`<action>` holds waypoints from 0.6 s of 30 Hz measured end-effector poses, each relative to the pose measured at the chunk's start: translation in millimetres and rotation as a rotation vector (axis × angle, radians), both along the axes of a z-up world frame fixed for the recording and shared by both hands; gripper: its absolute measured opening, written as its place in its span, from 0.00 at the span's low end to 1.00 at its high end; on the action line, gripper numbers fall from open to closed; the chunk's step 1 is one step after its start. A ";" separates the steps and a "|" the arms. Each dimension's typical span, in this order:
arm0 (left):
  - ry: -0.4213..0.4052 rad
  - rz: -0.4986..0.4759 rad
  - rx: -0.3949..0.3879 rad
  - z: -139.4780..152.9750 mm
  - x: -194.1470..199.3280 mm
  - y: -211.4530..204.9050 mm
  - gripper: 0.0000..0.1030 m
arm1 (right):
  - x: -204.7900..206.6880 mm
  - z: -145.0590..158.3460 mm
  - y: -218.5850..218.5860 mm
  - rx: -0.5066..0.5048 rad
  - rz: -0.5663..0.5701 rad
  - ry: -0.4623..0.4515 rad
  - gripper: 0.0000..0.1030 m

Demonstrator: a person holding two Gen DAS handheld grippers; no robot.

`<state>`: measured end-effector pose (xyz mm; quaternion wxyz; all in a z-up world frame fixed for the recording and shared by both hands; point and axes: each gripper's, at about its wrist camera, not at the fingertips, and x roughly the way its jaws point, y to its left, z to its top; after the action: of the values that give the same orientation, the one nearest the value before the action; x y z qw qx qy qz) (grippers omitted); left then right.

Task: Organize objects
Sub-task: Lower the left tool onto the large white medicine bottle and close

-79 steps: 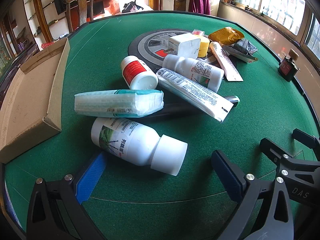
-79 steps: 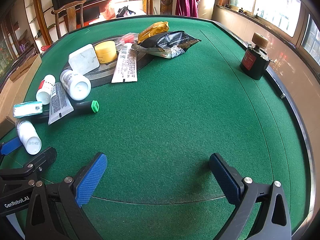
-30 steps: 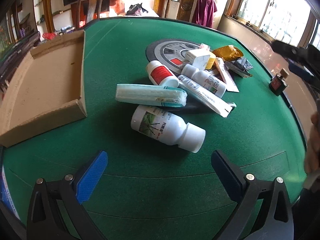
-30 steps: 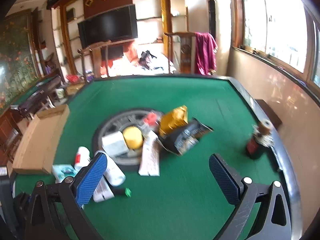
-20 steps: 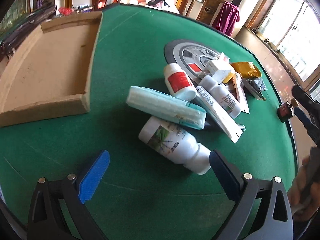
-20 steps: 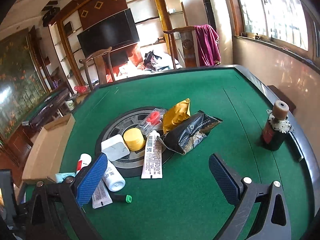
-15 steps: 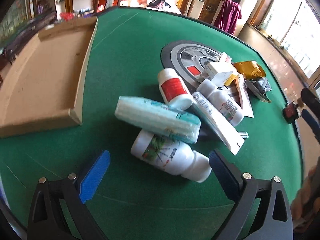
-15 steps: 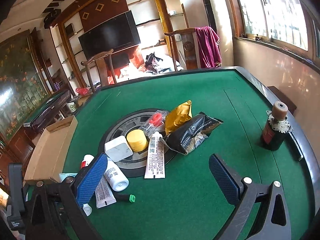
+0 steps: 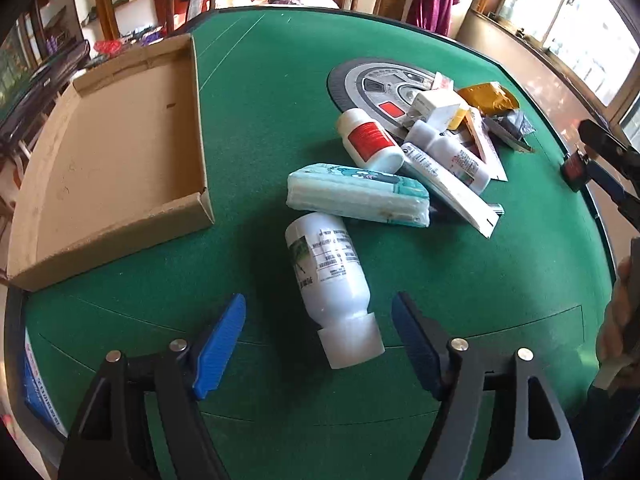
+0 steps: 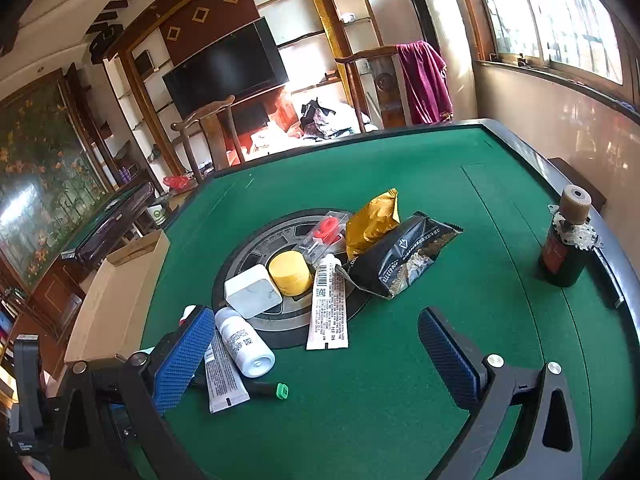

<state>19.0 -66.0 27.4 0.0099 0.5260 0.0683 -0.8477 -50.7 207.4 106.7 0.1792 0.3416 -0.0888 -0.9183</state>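
Note:
A large white bottle (image 9: 330, 276) lies on the green felt table (image 9: 260, 92), cap toward me. My left gripper (image 9: 318, 334) is open, its blue pads on either side of the cap and apart from it. Behind the bottle lie a teal tissue pack (image 9: 356, 196), a red-labelled bottle (image 9: 368, 140), a tube (image 9: 444, 184) and another white bottle (image 9: 448, 150). An open cardboard tray (image 9: 116, 156) lies at the left. My right gripper (image 10: 316, 354) is open and empty, held above the table near a white tube (image 10: 329, 306).
On the table's round centre plate (image 10: 256, 252) lie a white box (image 10: 253, 291), a yellow jar (image 10: 290, 267), a gold packet (image 10: 372, 222) and a black snack bag (image 10: 402, 256). A dark bottle (image 10: 566, 248) stands at the right edge. Chairs stand behind the table.
My left gripper has moved down and forward, so the large bottle's cap now lies between its pads. The right gripper has risen from the felt and now hovers high over the table.

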 end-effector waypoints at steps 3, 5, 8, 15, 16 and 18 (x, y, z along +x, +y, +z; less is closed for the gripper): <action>0.000 0.010 -0.018 -2.5 -4.6 3.1 0.73 | -0.8 -2.9 -3.1 0.001 0.019 -0.012 1.00; 0.002 0.005 -0.006 -7.1 -7.4 5.7 0.73 | -0.3 -3.5 -5.6 0.014 0.025 -0.008 1.00; 0.018 0.006 -0.020 -13.6 -11.1 10.1 0.51 | 0.5 -3.1 -7.3 0.017 0.039 -0.002 1.00; 0.081 -0.014 0.009 -13.1 -3.2 7.2 0.32 | 1.2 -3.2 -7.9 -0.006 0.072 0.008 0.99; 0.087 -0.019 0.006 -13.5 -2.3 7.6 0.32 | 1.0 -2.9 -5.9 -0.016 0.072 0.016 0.96; 0.097 -0.024 -0.009 -13.6 -1.8 9.4 0.32 | -0.9 -3.3 -4.2 -0.003 0.064 0.022 0.89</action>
<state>17.1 -56.5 13.8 -0.0013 0.4849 0.0583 -0.8726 -51.6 203.2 103.4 0.2098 0.3340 -0.0772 -0.9157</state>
